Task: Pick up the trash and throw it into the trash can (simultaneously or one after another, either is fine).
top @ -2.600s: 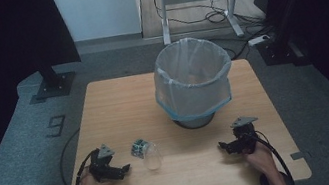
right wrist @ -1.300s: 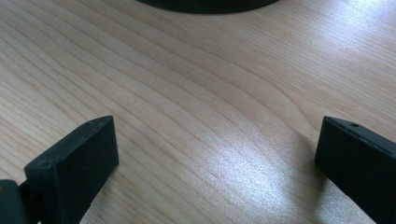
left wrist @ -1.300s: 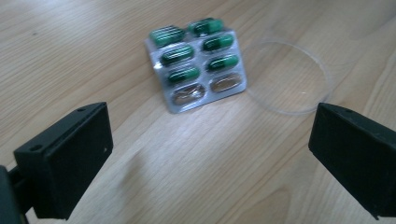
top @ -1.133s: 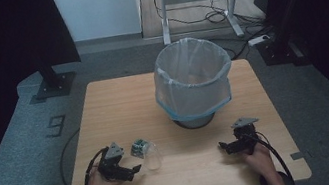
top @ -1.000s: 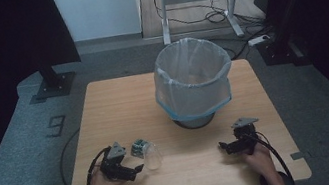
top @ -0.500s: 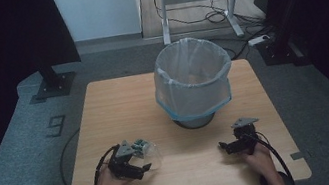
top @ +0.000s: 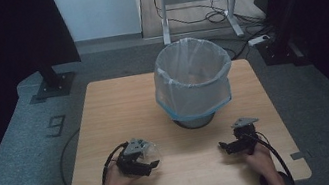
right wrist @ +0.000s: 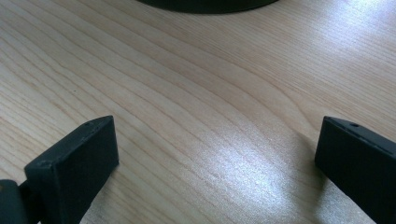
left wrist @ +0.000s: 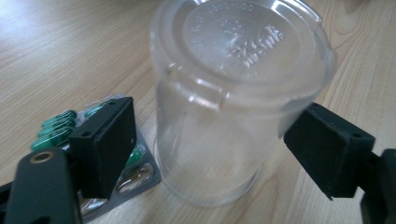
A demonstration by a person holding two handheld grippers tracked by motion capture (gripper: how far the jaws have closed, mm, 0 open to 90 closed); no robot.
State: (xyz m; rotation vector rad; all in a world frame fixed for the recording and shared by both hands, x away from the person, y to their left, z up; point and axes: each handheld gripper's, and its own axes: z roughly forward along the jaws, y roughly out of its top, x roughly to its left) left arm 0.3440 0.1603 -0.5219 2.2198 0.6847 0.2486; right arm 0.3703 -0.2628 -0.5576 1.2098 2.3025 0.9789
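Note:
A clear plastic cup [left wrist: 233, 93] stands upside down on the wooden table [top: 119, 105], and in the high view the cup [top: 152, 150] is at the front left. My left gripper [left wrist: 215, 126] has its jaws on either side of it; they have just been closing. The left pad [left wrist: 105, 144] stands a little off the cup's wall, while the right pad [left wrist: 327, 144] is at its edge. A blister pack of green capsules [left wrist: 56, 128] lies flat beside the cup, partly under the left jaw. At the front right my right gripper [top: 223, 147] rests open over bare wood [right wrist: 219, 140].
A round bin lined with a clear bag [top: 194, 85] stands at the table's middle back, and its dark base [right wrist: 205, 3] is just ahead of the right gripper. The person's hands hold both grippers at the near edge. A desk frame and cables stand on the floor beyond.
My left gripper has slid right along the table to the cup and now straddles it, with its jaws narrower than before. The right gripper has stayed put.

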